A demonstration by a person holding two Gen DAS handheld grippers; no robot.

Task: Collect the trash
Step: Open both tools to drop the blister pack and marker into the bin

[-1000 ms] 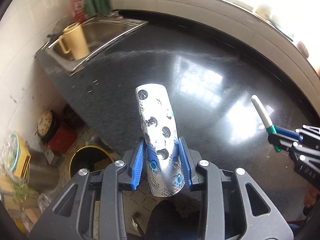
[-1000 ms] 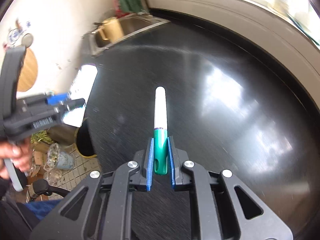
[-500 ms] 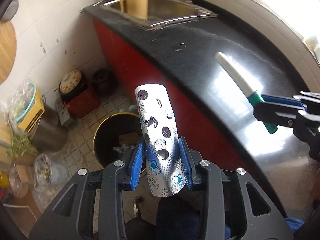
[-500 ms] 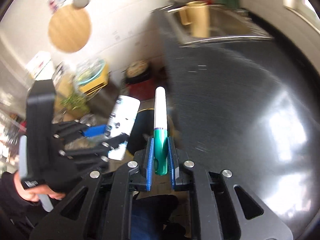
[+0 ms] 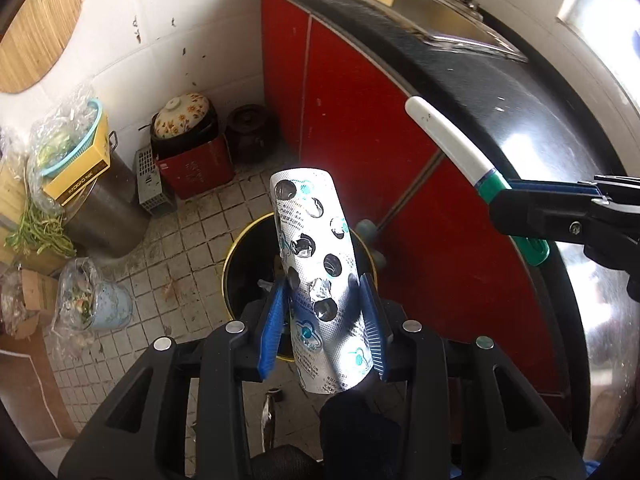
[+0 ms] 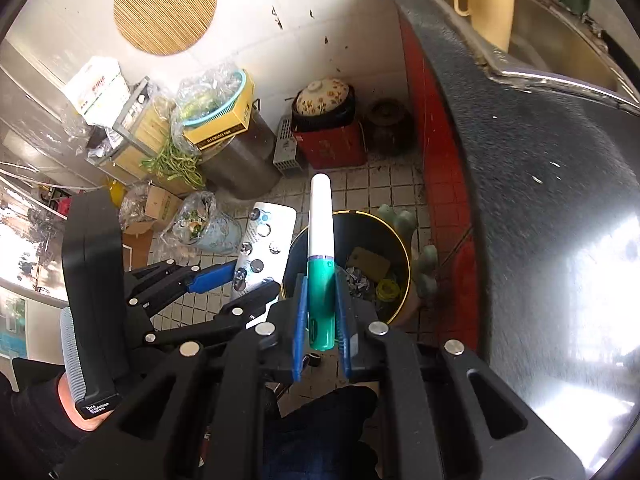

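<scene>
Hovering over yellow-rimmed trash bin (image 5: 240, 248), left gripper (image 5: 324, 320) clasped spent foil blister pack (image 5: 316, 272) between blue pads, pack upright, projecting beyond fingertips. Right gripper (image 6: 320, 312) clenched on green-and-white marker (image 6: 321, 256), white end forward, bin directly beyond jaws. Crumpled scraps (image 6: 372, 272) lay inside bin. Red cabinets (image 5: 360, 128) beside.

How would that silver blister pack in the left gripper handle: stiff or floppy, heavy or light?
The blister pack looks thin foil, bowed into a curve, so probably springy and easily crushed. Its emptied pockets suggest it is very light and may flutter when dropped.
</scene>
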